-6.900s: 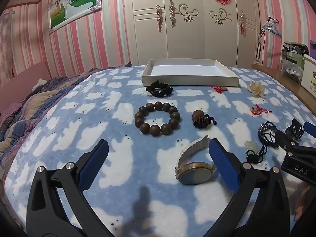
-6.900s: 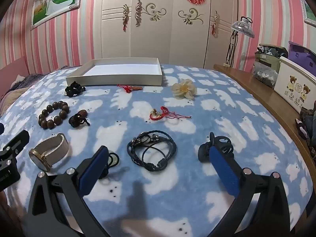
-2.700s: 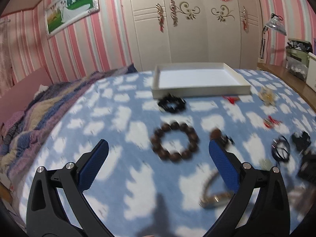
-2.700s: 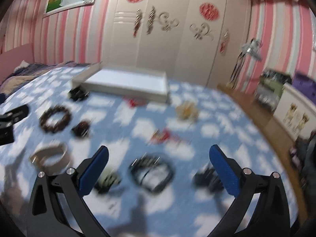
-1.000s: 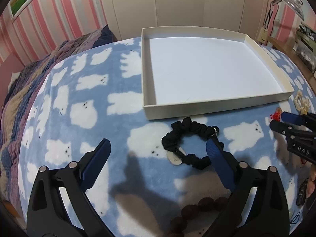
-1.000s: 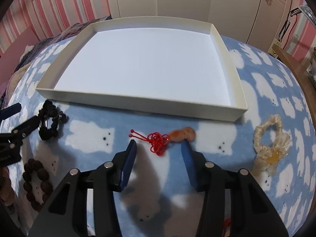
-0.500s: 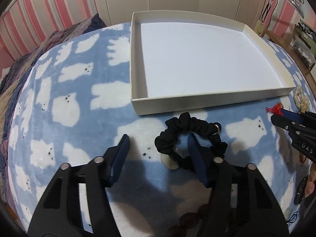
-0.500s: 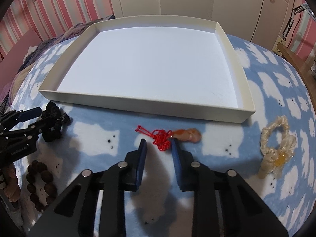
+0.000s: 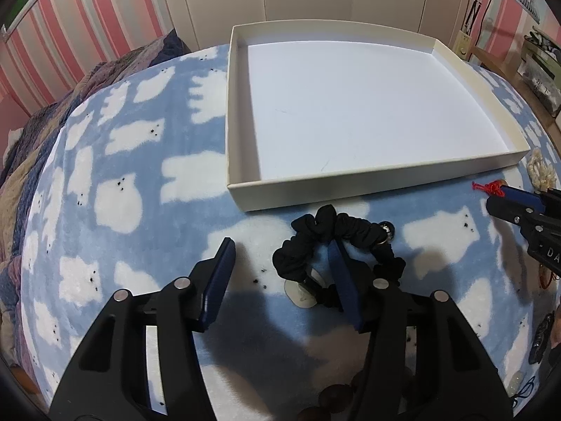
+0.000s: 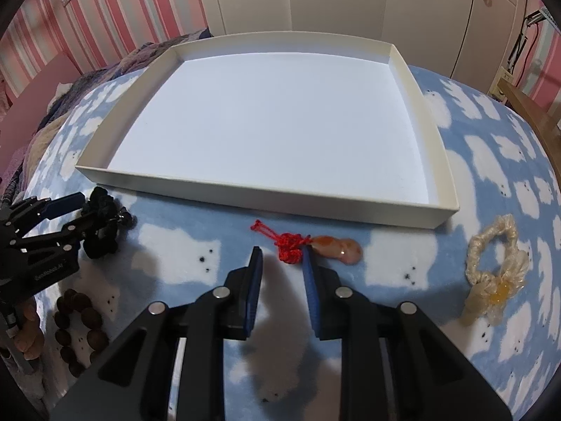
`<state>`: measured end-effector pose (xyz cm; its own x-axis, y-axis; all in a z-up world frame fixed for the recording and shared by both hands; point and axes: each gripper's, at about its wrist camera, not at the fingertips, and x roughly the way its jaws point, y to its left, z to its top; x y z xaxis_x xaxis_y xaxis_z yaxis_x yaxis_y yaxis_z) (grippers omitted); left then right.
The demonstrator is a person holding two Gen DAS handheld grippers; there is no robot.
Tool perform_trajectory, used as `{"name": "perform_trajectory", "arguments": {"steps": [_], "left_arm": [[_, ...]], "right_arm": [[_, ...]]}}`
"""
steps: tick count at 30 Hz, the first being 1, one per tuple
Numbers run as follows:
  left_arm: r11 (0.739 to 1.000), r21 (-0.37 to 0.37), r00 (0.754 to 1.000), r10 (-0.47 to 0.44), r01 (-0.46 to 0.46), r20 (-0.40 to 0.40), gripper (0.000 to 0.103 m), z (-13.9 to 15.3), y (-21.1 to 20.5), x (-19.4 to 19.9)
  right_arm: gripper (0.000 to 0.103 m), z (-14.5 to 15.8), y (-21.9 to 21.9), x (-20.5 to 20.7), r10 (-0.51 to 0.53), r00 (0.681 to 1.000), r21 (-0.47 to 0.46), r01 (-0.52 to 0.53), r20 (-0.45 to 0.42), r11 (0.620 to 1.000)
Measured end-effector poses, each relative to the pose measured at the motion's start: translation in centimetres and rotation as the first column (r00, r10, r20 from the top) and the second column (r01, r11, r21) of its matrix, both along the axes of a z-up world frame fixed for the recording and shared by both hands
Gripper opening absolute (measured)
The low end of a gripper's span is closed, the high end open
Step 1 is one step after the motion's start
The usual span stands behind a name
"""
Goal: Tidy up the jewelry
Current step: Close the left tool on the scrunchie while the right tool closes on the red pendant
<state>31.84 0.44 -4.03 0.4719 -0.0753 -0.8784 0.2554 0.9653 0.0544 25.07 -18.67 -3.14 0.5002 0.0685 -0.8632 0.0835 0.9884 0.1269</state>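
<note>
Straddling one side of a black fabric scrunchie (image 9: 336, 242), the left gripper (image 9: 280, 249) has just been narrowing its jaws to about half width, the right blue pad inside the ring, the left pad on bare blanket, neither visibly pressing. The right gripper (image 10: 280, 256) has likewise been closing to a narrow gap, its pads just short of a red knotted cord charm (image 10: 291, 244) with a smooth orange stone, nothing gripped. Both pieces lie on a fluffy blue blanket (image 9: 115, 182) printed with white bears, just before a shallow white cardboard tray (image 10: 266, 193). A cream braided scrunchie (image 10: 494, 270) and brown wooden beads (image 10: 80, 319) lie nearby; pink-striped walls (image 9: 105, 17) rise behind.
</note>
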Motion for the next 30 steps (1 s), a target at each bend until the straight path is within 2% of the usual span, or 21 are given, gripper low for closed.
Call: {"name": "perform_trajectory", "arguments": {"steps": [6,12,14,15,16,17,20,25,30], "left_arm": [[1.000,0.013,1.000,-0.007,0.007,0.009,0.051,0.1,0.0,-0.3],[1.000,0.018,1.000,-0.011,0.011,0.013,0.047,0.2,0.6,-0.9],[1.000,0.016,1.000,-0.012,0.012,0.013,0.042,0.1,0.5,-0.9],[1.000,0.018,1.000,-0.008,0.008,0.014,0.041,0.2,0.5,-0.9],[1.000,0.018,1.000,-0.001,0.001,0.015,0.035,0.2,0.6,-0.8],[1.000,0.016,1.000,0.001,-0.001,0.014,0.027,0.2,0.7,-0.8],[1.000,0.014,1.000,0.007,-0.008,0.018,0.012,0.5,0.9,-1.1],[1.000,0.007,0.999,0.019,-0.019,0.034,0.010,1.4,1.1,-2.2],[1.000,0.011,0.993,0.010,-0.011,0.119,0.010,4.5,1.1,-4.4]], "right_arm": [[0.024,0.7,0.4,-0.1,0.018,0.999,-0.033,-0.017,0.029,0.999],[0.024,0.0,0.2,0.2,0.014,1.000,-0.022,-0.014,0.006,1.000],[0.022,-0.2,0.0,0.3,0.010,1.000,-0.014,-0.010,0.009,1.000],[0.014,-0.2,0.0,0.4,0.010,1.000,-0.012,-0.010,0.016,1.000],[0.010,-0.2,-0.1,0.3,0.013,1.000,-0.009,-0.013,0.027,1.000],[0.009,-0.2,-0.2,0.2,0.014,0.999,-0.005,-0.013,0.038,1.000],[0.008,0.6,-0.7,-0.4,0.014,0.997,-0.003,-0.014,0.080,1.000],[0.007,1.5,-1.8,-1.5,0.025,0.992,0.022,-0.028,0.123,0.999],[0.007,3.1,-3.9,-2.8,0.001,0.988,0.101,-0.017,0.157,0.995]]}}
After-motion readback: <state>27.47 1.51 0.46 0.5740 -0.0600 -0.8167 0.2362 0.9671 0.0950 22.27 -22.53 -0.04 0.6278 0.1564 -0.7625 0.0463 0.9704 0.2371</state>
